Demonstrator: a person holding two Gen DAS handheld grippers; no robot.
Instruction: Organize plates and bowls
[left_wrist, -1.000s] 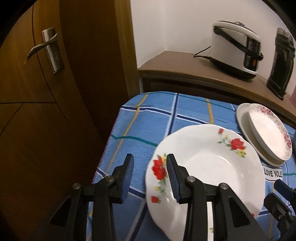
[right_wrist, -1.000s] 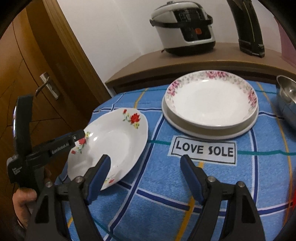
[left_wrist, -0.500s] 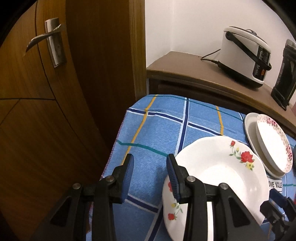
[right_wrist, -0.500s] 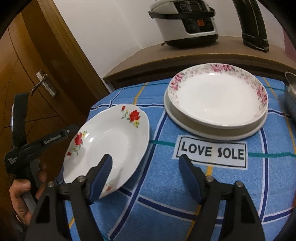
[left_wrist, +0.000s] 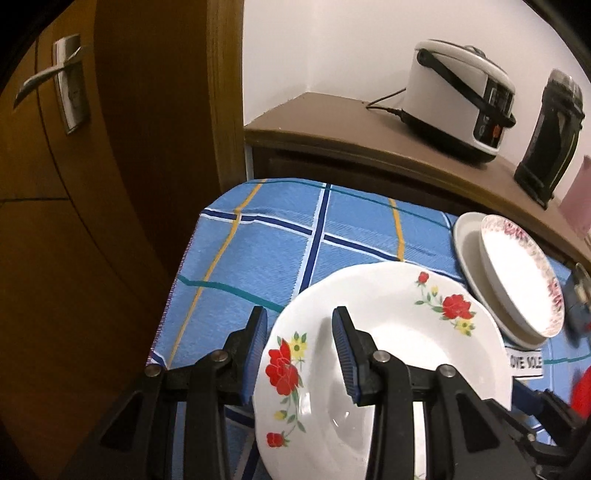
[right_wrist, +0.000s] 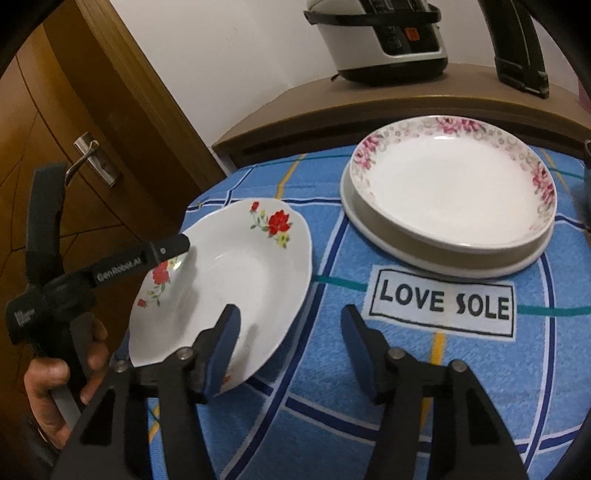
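A white deep plate with red flowers (left_wrist: 388, 350) (right_wrist: 240, 280) lies tilted at the left of the blue checked cloth (right_wrist: 424, 369), its left side raised. My left gripper (left_wrist: 298, 317) is shut across its rim, one pad on the outer edge and the other on the inner slope. Only one of its fingers (right_wrist: 162, 253) shows in the right wrist view. My right gripper (right_wrist: 291, 314) is closing. Its left finger is over the plate's well and its right finger over the cloth, with the near rim between them, unpressed. A pink-flowered plate (right_wrist: 450, 192) (left_wrist: 517, 273) sits on a larger cream plate (right_wrist: 424, 254).
Behind the cloth, a brown counter (left_wrist: 332, 125) carries a rice cooker (left_wrist: 458, 99) and a black appliance (left_wrist: 554, 136). A wooden door with a handle (left_wrist: 70, 85) stands close on the left, past the cloth's edge (left_wrist: 166, 314). A person's hand (right_wrist: 55, 387) holds the left gripper.
The right gripper's fingers have drawn closer together around the plate's near rim. In the left wrist view the plate's edge has shifted left, up against the left pad.
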